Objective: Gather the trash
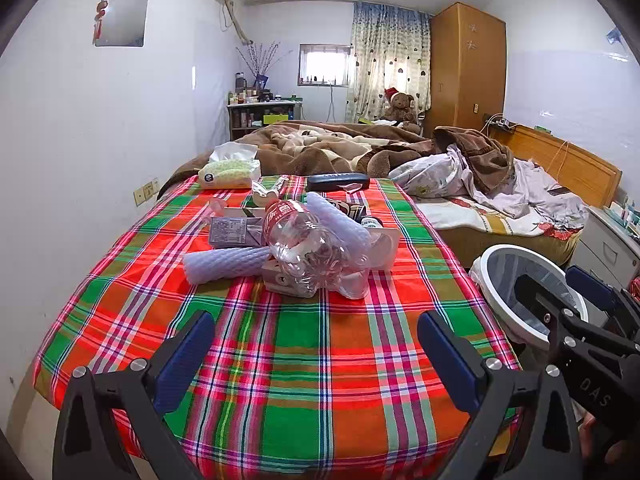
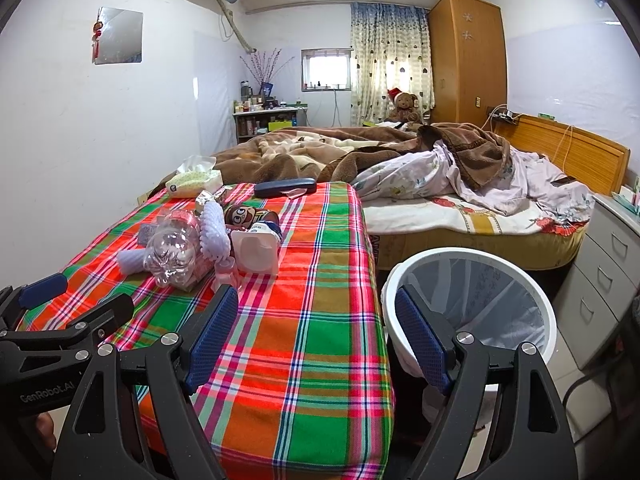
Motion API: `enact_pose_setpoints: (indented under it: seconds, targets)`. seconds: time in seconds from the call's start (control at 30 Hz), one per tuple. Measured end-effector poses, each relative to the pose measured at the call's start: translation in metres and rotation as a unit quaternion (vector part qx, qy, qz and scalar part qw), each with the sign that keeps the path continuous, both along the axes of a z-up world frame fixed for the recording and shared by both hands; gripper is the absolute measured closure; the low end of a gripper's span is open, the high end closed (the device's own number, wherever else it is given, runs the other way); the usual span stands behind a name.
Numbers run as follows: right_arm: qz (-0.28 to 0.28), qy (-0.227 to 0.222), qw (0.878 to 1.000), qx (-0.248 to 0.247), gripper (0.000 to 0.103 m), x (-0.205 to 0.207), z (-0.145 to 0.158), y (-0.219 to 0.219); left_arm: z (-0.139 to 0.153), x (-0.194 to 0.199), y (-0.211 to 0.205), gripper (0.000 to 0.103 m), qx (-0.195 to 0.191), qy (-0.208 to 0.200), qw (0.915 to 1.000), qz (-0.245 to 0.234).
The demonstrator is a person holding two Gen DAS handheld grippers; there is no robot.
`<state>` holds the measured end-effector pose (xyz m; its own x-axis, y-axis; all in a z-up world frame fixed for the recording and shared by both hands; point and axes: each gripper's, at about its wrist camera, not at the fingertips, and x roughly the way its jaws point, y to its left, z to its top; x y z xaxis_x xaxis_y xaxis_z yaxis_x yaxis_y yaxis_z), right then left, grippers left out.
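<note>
A pile of trash lies mid-table on the plaid cloth (image 1: 320, 360): a crushed clear plastic bottle (image 1: 308, 248) with a red label, white foam nets (image 1: 224, 266), small cartons (image 1: 228, 232) and a white cup (image 2: 256, 254). The bottle (image 2: 172, 256) also shows in the right wrist view. A white bin (image 2: 472, 304) with a clear liner stands on the floor right of the table. My left gripper (image 1: 316, 340) is open and empty, short of the pile. My right gripper (image 2: 316, 328) is open and empty over the table's right edge, next to the bin.
A tissue pack (image 1: 230, 172) and a dark glasses case (image 1: 338, 181) lie at the table's far end. A bed with brown blankets (image 1: 340, 148) lies behind. A grey drawer unit (image 2: 604, 288) stands at the right.
</note>
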<state>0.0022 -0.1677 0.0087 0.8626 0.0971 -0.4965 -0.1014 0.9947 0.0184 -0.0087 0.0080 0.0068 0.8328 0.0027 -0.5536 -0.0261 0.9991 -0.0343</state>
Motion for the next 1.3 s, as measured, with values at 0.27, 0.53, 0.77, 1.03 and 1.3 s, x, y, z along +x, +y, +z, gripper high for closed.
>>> enact_pose_setpoints:
  seconds: [0.27, 0.53, 0.77, 1.03, 1.3]
  targets:
    - [-0.001, 0.000, 1.000, 0.000, 0.021, 0.000, 0.000, 0.000, 0.000, 0.001, 0.002, 0.000, 0.000, 0.000, 1.0000, 0.002]
    - [-0.001, -0.001, 1.000, -0.001, 0.021, 0.000, 0.000, -0.001, 0.000, 0.002, 0.003, 0.000, 0.000, -0.001, 1.0000, 0.004]
    - [-0.004, -0.001, 1.000, -0.002, 0.021, 0.001, 0.000, -0.002, -0.001, 0.002, 0.004, 0.000, 0.000, 0.000, 1.0000, 0.005]
    - [-0.003, -0.002, 1.000, -0.004, 0.021, 0.003, 0.000, 0.002, -0.002, 0.004, 0.006, 0.000, 0.001, 0.000, 1.0000, 0.005]
    - [-0.004, 0.001, 1.000, -0.006, 0.021, 0.005, -0.001, 0.002, -0.004, 0.011, 0.007, 0.000, -0.001, 0.004, 1.0000, 0.007]
